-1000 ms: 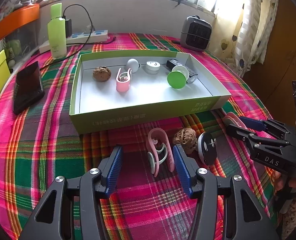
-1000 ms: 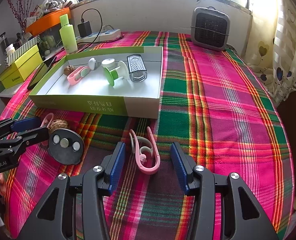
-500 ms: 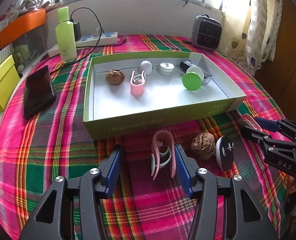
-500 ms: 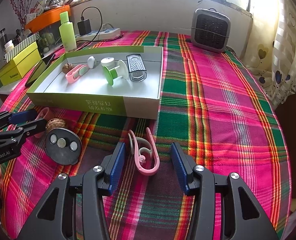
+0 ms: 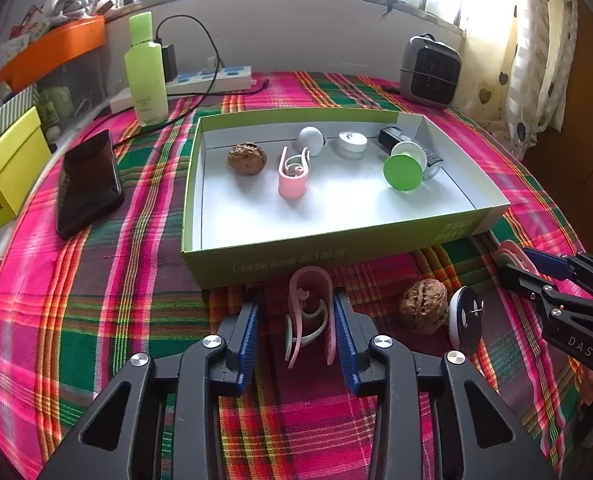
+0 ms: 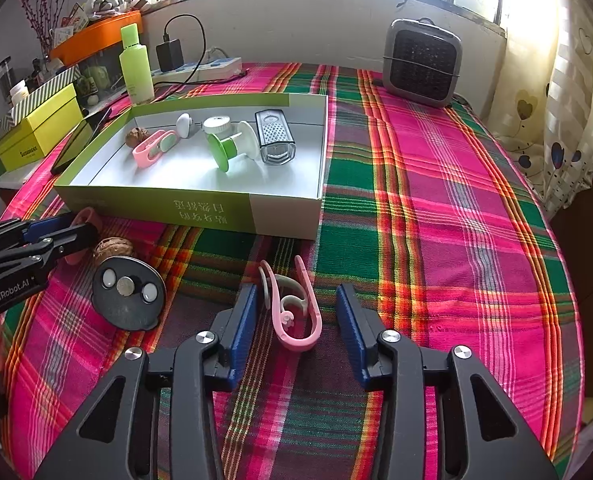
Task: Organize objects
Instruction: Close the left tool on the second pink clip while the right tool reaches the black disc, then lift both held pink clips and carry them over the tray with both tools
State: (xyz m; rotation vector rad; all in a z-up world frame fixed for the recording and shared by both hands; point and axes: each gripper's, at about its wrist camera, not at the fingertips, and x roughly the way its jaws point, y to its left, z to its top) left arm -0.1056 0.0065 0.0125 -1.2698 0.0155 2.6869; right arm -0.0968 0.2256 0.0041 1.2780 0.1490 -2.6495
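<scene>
Both wrist cameras look steeply down, close over the plaid table, sharing the green tray.

The left tongs have just been closing: their blue pads, wide apart a second ago, now stand close on either side of the pink clip at lower centre of the left wrist view, the right-hand pad touching it. The right tongs have just been closing a little too, with the second pink clip loose between them, touching neither pad
</scene>
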